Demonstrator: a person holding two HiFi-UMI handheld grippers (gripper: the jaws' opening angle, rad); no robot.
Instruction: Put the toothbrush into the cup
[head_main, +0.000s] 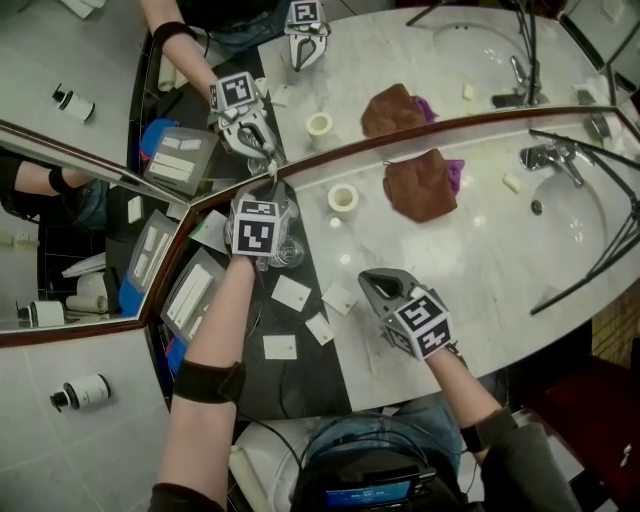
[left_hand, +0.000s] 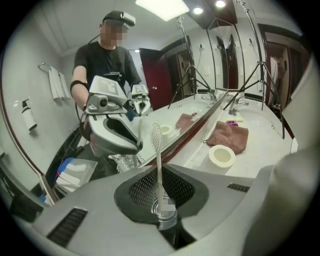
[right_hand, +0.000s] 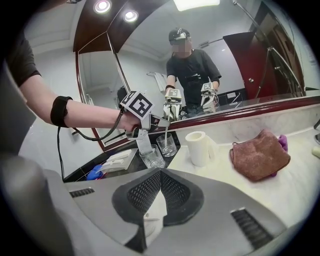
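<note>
toothbrush (left_hand: 158, 160) upright, pinched in left hand-held gripper (left_hand: 161, 201), cup (left_hand: 167, 217) close below.

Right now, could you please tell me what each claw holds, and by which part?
The left claw grips the slim white plastic toothbrush low on its handle, bristle head pointing away. The right claw is shut and empty.

Cup (head_main: 287, 252) left of roll (head_main: 343, 198); cloth (head_main: 418, 188) right of roll; sink (head_main: 575, 222) rightmost
</note>
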